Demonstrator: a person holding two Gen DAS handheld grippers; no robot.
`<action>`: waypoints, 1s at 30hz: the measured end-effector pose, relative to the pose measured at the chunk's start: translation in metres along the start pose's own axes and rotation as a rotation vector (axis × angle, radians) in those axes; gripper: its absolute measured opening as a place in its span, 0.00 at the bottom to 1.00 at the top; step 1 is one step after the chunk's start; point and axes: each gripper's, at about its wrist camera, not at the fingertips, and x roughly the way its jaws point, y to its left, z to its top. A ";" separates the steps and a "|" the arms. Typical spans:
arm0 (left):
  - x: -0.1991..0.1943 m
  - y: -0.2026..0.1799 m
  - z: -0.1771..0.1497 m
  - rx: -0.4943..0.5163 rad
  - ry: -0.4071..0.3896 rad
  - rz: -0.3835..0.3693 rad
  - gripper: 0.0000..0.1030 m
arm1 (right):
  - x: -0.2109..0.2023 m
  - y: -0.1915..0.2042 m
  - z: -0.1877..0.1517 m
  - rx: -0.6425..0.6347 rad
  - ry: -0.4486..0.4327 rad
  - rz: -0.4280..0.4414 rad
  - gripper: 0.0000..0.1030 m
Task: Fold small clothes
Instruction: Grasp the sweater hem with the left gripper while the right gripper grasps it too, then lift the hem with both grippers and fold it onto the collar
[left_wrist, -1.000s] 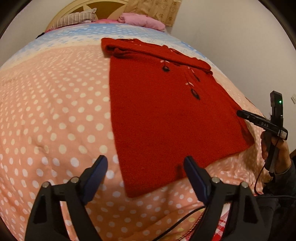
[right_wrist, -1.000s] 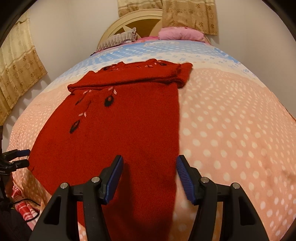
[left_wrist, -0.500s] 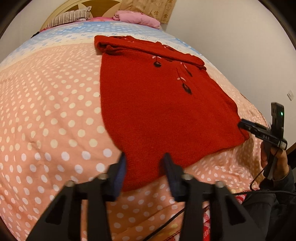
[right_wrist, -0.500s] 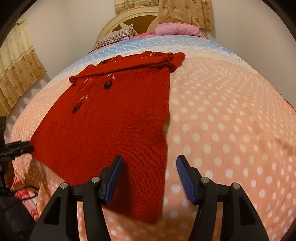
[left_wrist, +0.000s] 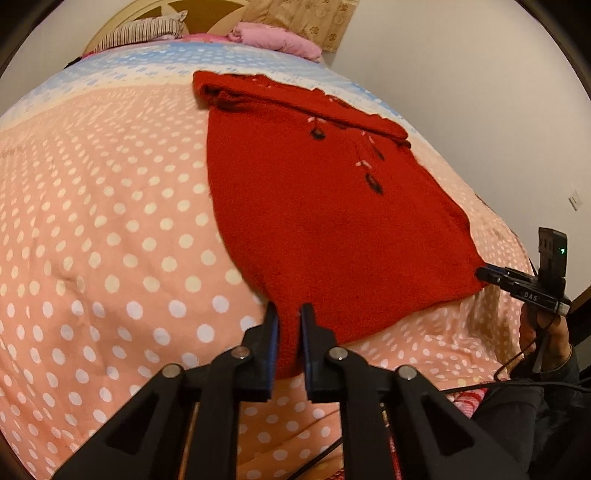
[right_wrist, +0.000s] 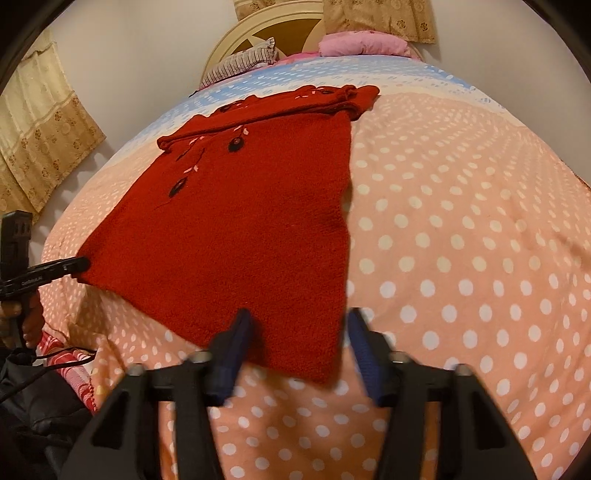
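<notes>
A red knitted sweater (left_wrist: 325, 221) is laid flat on a pink polka-dot bedspread (left_wrist: 110, 229), its collar end turned toward the striped pillow (left_wrist: 140, 31) and pink pillow (left_wrist: 277, 40) at the headboard, and its hem nearest the grippers. The sleeves are seen bunched in a folded band across the collar end.

The left gripper (left_wrist: 287, 317) is placed at the hem corner of the sweater that lies nearest it. Its jaws have just been closing and now stand almost together, with a narrow fold of the red knit pinched between the pads. In the right wrist view the same gripper (right_wrist: 79, 264) is seen at the far hem corner, touching the fabric edge, held by a hand (right_wrist: 22, 314) at the frame's margin.

The right gripper (right_wrist: 299, 325) is set over the other hem corner of the sweater. Its jaws have just been closing, yet a wide gap remains: the corner of the knit lies between the two blue-padded fingers (right_wrist: 236, 343), and the pads are not seen pressing on it. The picture is blurred here. In the left wrist view this gripper (left_wrist: 484, 274) is seen with its tip at the sweater's corner, just beside the edge, held by a hand (left_wrist: 543, 339).

A curtain (right_wrist: 33, 140) hangs beside the bed, well apart from the sweater.
</notes>
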 end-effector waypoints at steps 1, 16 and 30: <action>0.002 0.001 0.000 -0.008 0.002 0.012 0.15 | 0.000 0.000 0.000 -0.003 0.001 0.002 0.34; -0.015 0.001 0.002 0.004 -0.043 -0.010 0.10 | -0.014 -0.005 -0.002 0.028 -0.086 0.071 0.07; -0.022 0.003 0.022 0.028 -0.093 0.007 0.10 | -0.040 -0.008 0.031 0.048 -0.233 0.111 0.07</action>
